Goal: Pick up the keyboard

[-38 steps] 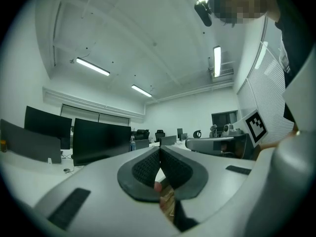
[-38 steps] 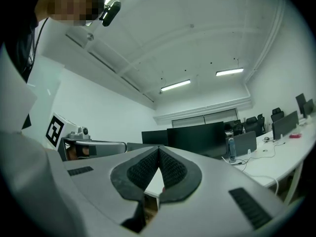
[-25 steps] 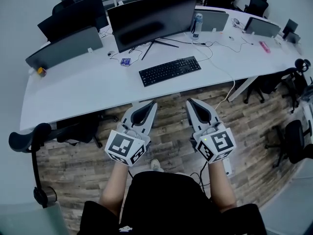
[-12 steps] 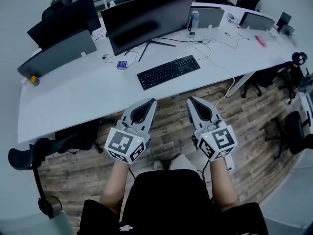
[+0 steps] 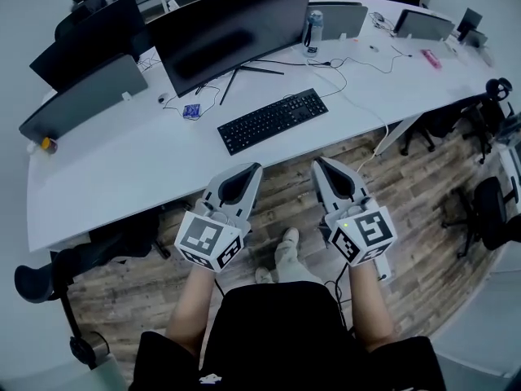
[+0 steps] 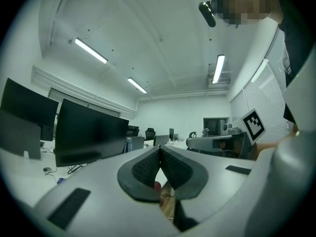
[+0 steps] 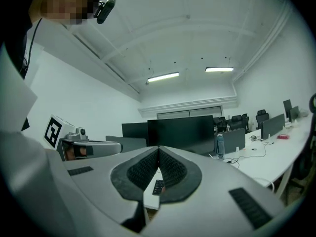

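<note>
The black keyboard [image 5: 273, 120] lies at a slant on the white desk [image 5: 122, 177], in front of a big black monitor [image 5: 232, 35]. Both grippers are held side by side over the wooden floor, short of the desk's near edge and pointing at it. The left gripper [image 5: 254, 169] is shut and empty. The right gripper [image 5: 318, 163] is shut and empty too. In the left gripper view the pads of the left gripper [image 6: 159, 148] meet with nothing between them. In the right gripper view a sliver of the keyboard [image 7: 158, 186] shows under the closed right gripper [image 7: 158, 148].
A water bottle [image 5: 310, 29] and loose cables [image 5: 350, 72] lie behind the keyboard. More monitors [image 5: 81, 96] stand at the left, and laptops [image 5: 423, 24] at the far right. Office chairs [image 5: 488, 218] stand on the right, with another chair [image 5: 49, 275] at the near left.
The desk and keyboard have slid down and left in the head view as the person stepped nearer. Both grippers have come closer to the desk edge, still shut. A foot now shows between the arms.
</note>
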`<state>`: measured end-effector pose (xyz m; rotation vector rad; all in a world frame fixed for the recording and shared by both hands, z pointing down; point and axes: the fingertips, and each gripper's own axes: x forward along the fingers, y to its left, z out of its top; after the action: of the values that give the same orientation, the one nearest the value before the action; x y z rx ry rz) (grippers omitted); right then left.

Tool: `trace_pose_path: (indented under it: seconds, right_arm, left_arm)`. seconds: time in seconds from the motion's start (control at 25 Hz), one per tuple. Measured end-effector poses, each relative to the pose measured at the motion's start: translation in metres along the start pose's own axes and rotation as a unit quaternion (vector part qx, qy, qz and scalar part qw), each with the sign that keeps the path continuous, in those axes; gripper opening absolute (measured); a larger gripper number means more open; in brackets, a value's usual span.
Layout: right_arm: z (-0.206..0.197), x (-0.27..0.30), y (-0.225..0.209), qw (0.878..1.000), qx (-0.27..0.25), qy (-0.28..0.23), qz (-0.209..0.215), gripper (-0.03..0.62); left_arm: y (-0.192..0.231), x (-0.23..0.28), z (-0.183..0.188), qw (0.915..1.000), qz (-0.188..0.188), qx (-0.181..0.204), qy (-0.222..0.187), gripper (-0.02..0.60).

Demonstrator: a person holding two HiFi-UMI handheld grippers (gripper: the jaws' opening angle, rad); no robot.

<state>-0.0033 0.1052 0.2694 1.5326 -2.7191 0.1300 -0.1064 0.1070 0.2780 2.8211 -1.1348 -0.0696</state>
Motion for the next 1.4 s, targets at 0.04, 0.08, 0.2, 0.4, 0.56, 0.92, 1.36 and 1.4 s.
trace_pose_path:
  seconds: [0.04,0.08,0.2,0.4,0.56,0.92,1.36,1.4]
  right_arm:
    - [0.0,0.004,-0.005,1.0,0.006,-0.003,0.002,0.005]
    - [0.0,0.008,-0.01,1.0,0.011,-0.005,0.003,0.005]
    - [-0.001,0.022,-0.024,1.0,0.017,-0.004,0.008,0.005]
    - [-0.005,0.048,-0.052,1.0,0.025,0.002,0.016,0.005]
    - [-0.006,0.07,-0.075,0.999,0.027,0.005,0.021,0.005]
    - [-0.006,0.108,-0.127,0.999,0.035,0.008,0.028,0.005]
    - [-0.01,0.135,-0.182,0.998,0.043,0.02,0.035,0.005]
    - [-0.011,0.136,-0.186,0.998,0.043,0.022,0.037,0.005]
  left_arm:
    - [0.002,0.005,-0.001,1.0,0.001,0.001,0.002,0.005]
    - [0.004,0.01,-0.002,1.0,0.002,0.003,0.005,0.005]
    - [0.014,0.027,-0.003,0.9999,0.008,0.004,0.01,0.005]
    - [0.033,0.056,-0.002,0.9997,0.018,0.005,0.015,0.005]
    - [0.049,0.082,-0.005,0.9995,0.023,0.007,0.022,0.005]
    - [0.078,0.136,-0.004,0.9988,0.039,0.009,0.027,0.005]
    - [0.091,0.196,-0.011,0.998,0.043,0.007,0.045,0.005]
    - [0.091,0.2,-0.012,0.9979,0.044,0.005,0.047,0.005]
